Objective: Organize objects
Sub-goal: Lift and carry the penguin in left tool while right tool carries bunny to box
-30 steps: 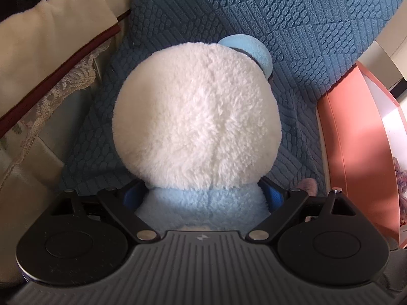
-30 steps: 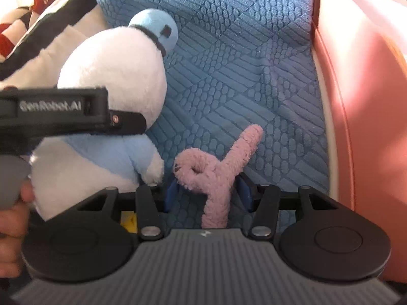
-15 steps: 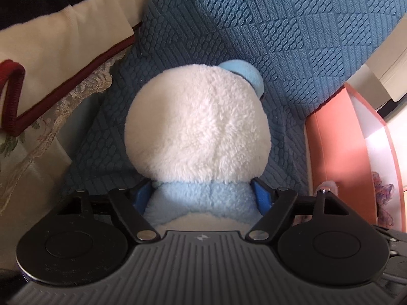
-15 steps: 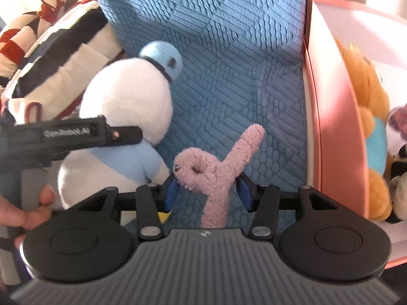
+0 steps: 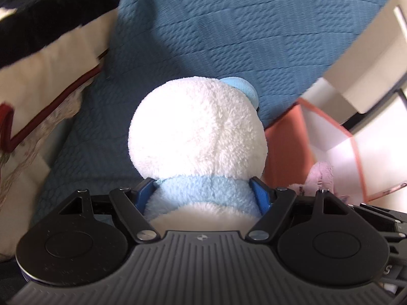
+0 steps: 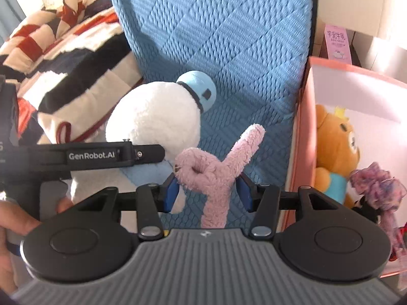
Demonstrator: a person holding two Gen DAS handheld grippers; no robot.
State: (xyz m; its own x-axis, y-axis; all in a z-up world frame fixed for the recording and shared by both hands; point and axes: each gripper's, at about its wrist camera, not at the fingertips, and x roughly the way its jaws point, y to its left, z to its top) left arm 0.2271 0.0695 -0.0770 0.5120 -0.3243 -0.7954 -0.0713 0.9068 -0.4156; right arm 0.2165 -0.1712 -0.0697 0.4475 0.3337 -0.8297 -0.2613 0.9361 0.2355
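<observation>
You're getting both wrist cams looking steeply down along the fingers, very close. Left is facing the white plush (image 5: 197, 129) from behind; right is seeing it (image 6: 155, 119) side-on. Both are sharing the blue cushion (image 5: 241, 33) and pink box (image 6: 302, 137).

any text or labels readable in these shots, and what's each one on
"GenRobot.AI": white lettering on the side of the left gripper, seen from the right wrist view.
Pink carton behind the pink box: printed characters, too blurred to read.
Left wrist view: no readable text.
</observation>
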